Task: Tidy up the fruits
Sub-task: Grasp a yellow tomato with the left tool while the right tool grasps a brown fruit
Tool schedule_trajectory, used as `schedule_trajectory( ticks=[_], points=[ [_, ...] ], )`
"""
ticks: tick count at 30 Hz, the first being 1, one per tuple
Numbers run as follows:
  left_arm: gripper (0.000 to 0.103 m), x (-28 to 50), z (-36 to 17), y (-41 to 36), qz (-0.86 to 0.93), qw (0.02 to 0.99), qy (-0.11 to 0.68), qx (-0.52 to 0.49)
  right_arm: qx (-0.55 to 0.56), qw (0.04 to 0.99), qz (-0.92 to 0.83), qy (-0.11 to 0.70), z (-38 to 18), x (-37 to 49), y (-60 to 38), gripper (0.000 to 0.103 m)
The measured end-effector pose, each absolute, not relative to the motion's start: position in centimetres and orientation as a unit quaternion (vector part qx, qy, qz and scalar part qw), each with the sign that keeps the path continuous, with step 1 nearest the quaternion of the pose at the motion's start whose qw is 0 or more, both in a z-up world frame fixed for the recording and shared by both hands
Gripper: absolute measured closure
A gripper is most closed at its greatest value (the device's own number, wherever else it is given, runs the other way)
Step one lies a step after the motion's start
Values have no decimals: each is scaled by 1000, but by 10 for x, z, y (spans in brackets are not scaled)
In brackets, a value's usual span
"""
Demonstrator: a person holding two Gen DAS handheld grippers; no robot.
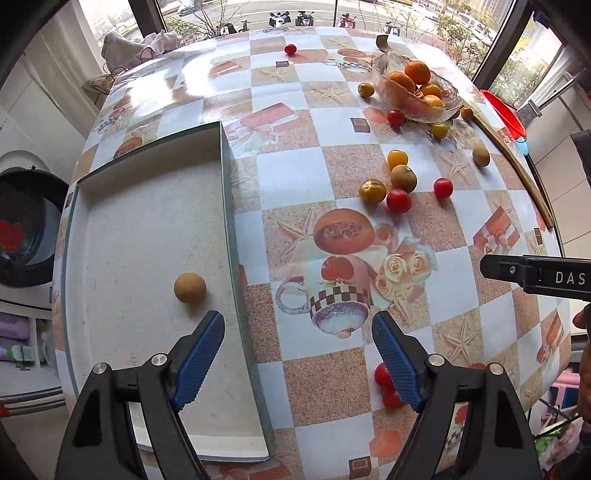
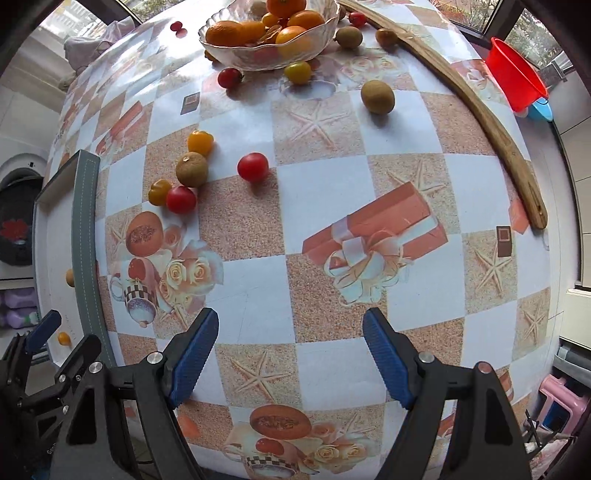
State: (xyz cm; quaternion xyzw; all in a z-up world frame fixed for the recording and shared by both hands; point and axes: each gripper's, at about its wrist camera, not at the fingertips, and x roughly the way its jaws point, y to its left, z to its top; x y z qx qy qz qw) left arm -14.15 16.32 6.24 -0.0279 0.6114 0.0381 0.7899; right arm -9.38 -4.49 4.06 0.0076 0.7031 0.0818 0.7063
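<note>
Holding one brown fruit [image 1: 190,288] — tray [image 1: 226,177]; both grippers gape.

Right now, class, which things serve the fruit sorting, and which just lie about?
For the job:
glass bowl of oranges
loose tomatoes
longans
tray
both open tools

Lying about:
red bucket
wooden stick

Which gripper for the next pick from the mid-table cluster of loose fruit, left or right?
Probably the right. The right gripper is open and empty over bare tablecloth, with the red cherry tomato almost straight ahead. The left gripper, also open, straddles the tray wall, with the cluster off to its right.
</note>
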Motion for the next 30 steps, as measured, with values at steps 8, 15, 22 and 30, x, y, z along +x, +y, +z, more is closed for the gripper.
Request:
schedule_trajectory(
  ticks=[8, 15, 22, 30],
  points=[
    [20, -87, 34, 148, 37, 798, 602, -9, 12, 738, 52, 672, 37, -48, -70, 20],
    [20, -63, 14, 140, 22, 801, 598, -5, 9, 755, 44, 654, 22, -6, -71, 31],
    [20, -47, 12, 143, 18, 809, 587, -31, 5, 768, 39, 639, 15, 28, -67, 32],
    [20, -31, 11, 130, 19, 813, 581, -20, -8, 777, 38, 628, 15, 43, -67, 39]
  ],
)
